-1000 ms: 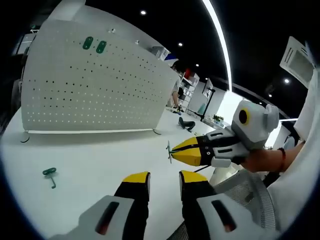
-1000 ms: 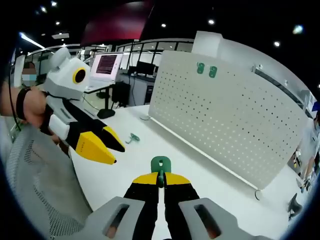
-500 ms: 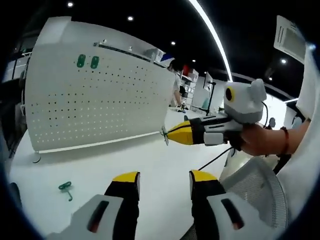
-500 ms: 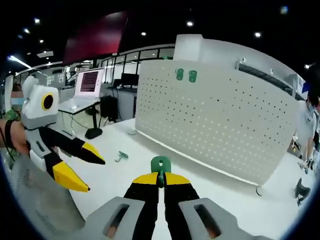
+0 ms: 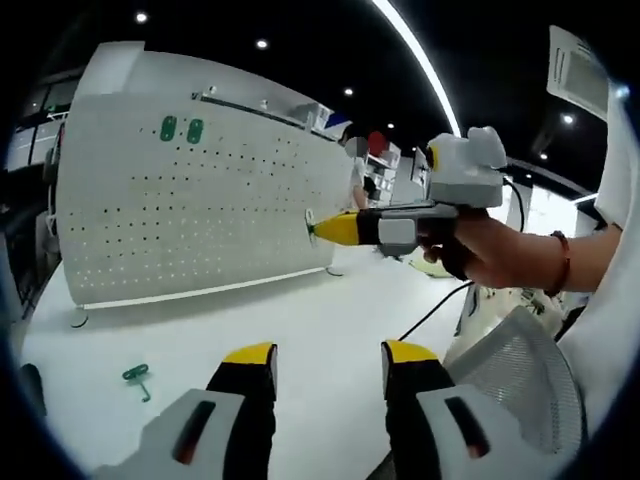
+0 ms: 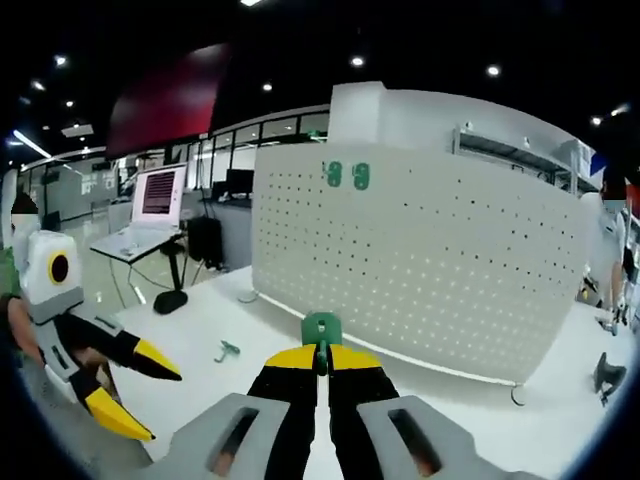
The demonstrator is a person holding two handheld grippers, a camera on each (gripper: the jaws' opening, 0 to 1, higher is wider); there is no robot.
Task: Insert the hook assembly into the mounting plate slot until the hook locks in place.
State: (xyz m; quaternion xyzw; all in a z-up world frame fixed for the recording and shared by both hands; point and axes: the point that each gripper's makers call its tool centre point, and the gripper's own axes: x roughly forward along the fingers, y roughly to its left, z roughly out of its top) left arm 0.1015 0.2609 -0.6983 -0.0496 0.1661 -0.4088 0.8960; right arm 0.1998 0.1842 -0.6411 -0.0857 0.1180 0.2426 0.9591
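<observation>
A white perforated mounting plate point(image 5: 200, 215) stands upright on the white table, with two green hooks point(image 5: 181, 129) fixed near its top. My right gripper point(image 6: 321, 356) is shut on a green hook assembly point(image 6: 321, 327), held in the air in front of the plate point(image 6: 440, 270). In the left gripper view that gripper point(image 5: 322, 228) comes in from the right, its tip and the hook point(image 5: 310, 222) close to the plate's right part. My left gripper point(image 5: 330, 355) stands open and holds nothing, low over the table. Another green hook point(image 5: 137, 376) lies loose on the table.
A person's hand point(image 5: 480, 250) holds the right gripper, and a black cable point(image 5: 430, 312) trails across the table. A grey mesh chair point(image 5: 525, 360) stands at the right. A desk with a monitor point(image 6: 158, 195) is behind on the left. The table point(image 6: 200, 375) shows bare white.
The right gripper has risen with the hook and moved toward the plate. The left gripper has stayed open and now sits lower and farther left in the right gripper view.
</observation>
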